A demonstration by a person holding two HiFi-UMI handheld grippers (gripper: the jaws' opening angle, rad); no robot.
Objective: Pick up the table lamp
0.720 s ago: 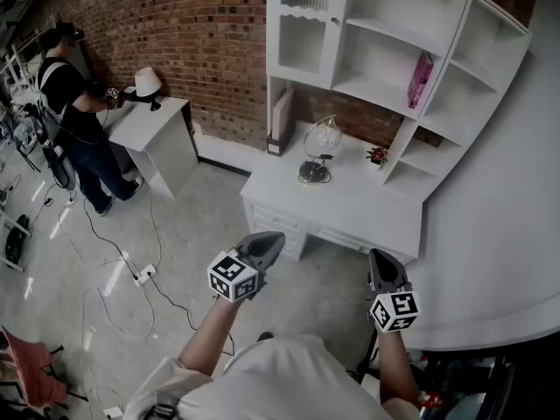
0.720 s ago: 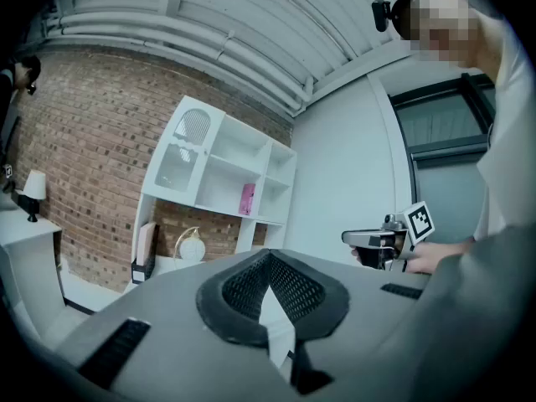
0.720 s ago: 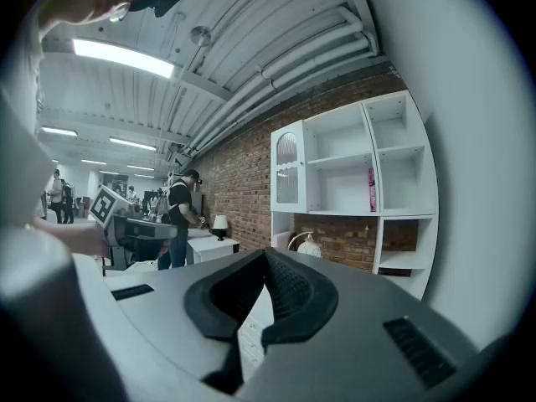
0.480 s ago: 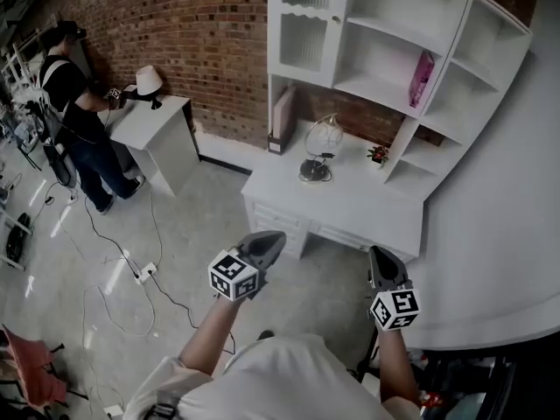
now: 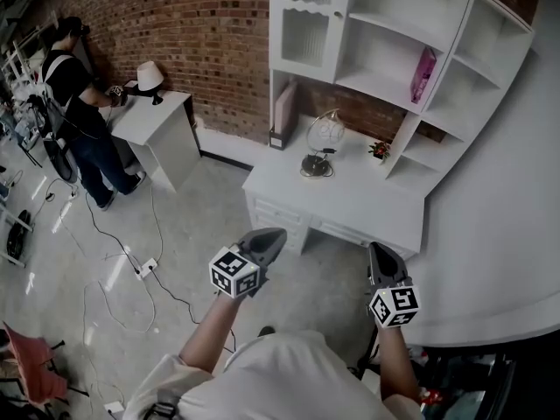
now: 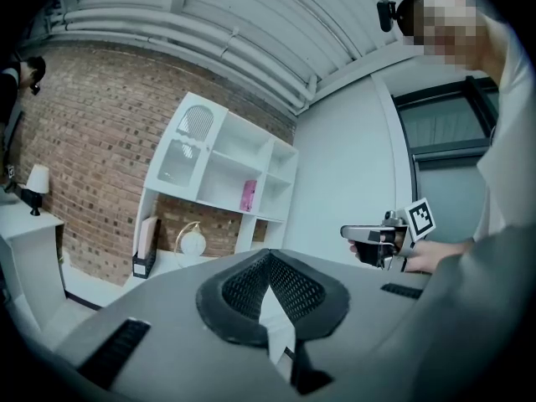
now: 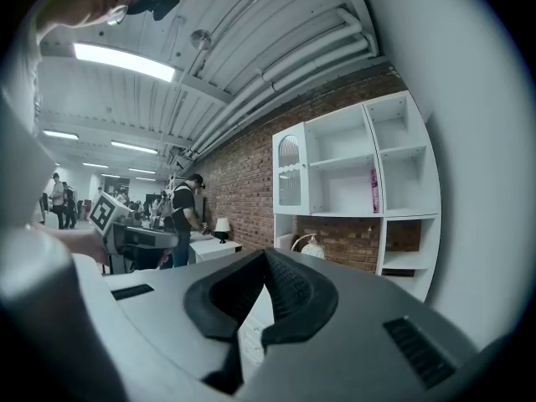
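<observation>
The table lamp point(image 5: 319, 147) stands upright on the white worktop point(image 5: 359, 208), toward its back left part and close to the brick wall point(image 5: 192, 33). It has a round base, a curved metal arc and a pale globe-like shade. Just to its left a pinkish file holder point(image 5: 282, 116) stands on the same worktop. To its right, a small potted plant point(image 5: 379, 152) sits near the foot of the white shelf unit point(image 5: 385, 42). That unit rises above the worktop, and a pink book point(image 5: 422, 75) stands upright in one of its open compartments.

Both tools hang in the air over the floor in front of the worktop, well apart from the lamp and pointing roughly level toward it. The left tool point(image 5: 264, 243) has its jaws pressed together with nothing between them. The right tool point(image 5: 382, 261) is likewise closed and empty.

Farther left along the brick wall, another person point(image 5: 74, 103) stands at a smaller worktop point(image 5: 162, 125) that carries a small lamp with a white shade point(image 5: 149, 79). Cables point(image 5: 131, 278) trail across the grey floor point(image 5: 201, 226).
</observation>
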